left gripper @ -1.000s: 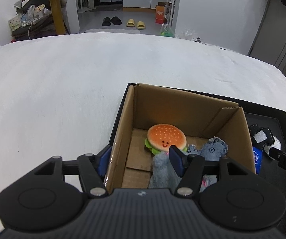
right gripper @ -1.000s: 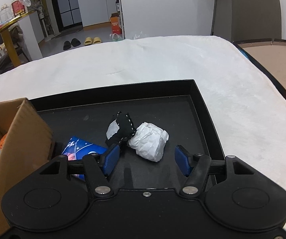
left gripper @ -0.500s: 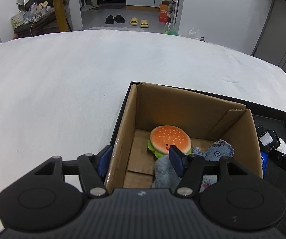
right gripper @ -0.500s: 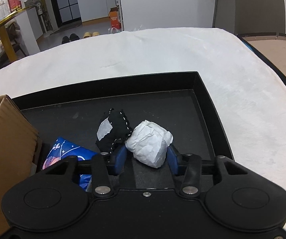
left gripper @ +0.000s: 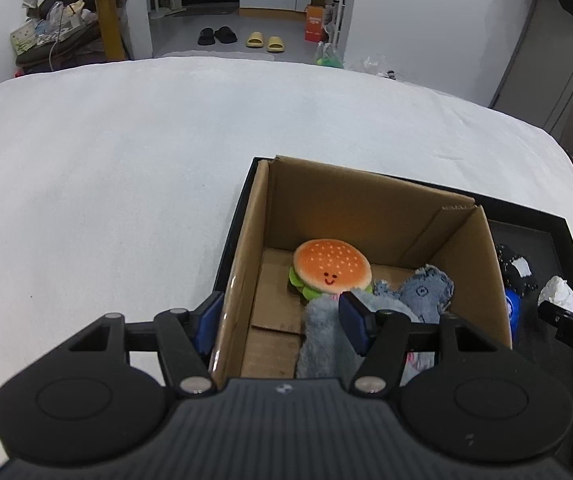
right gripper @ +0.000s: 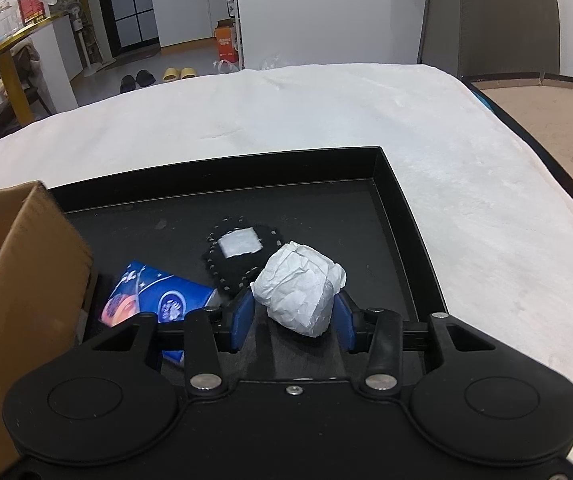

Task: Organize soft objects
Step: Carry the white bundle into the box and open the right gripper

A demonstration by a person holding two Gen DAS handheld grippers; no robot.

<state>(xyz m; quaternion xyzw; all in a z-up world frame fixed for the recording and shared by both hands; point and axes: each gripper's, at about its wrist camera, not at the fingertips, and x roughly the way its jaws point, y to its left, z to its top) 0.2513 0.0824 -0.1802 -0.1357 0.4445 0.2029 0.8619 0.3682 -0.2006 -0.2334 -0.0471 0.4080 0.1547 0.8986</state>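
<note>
Broadly, the white table [left gripper: 126,160] is filling the upper half of both views, bearing a black tray [right gripper: 406,208]; a cardboard box [left gripper: 246,248] is standing in the tray's left part, holding a burger plush [left gripper: 331,266] and grey plush pieces [left gripper: 426,292]. Lower centre, the left gripper [left gripper: 282,322] is straddling the box's left wall, half open. At centre of the right view, the right gripper [right gripper: 293,316] is squeezing a crumpled white wad [right gripper: 298,290], beside a black pouch [right gripper: 242,256] and blue packet [right gripper: 154,296]

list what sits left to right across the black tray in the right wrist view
cardboard box → blue packet → black stitched pouch → white crumpled wad, between the right gripper's pads → tray's right wall
</note>
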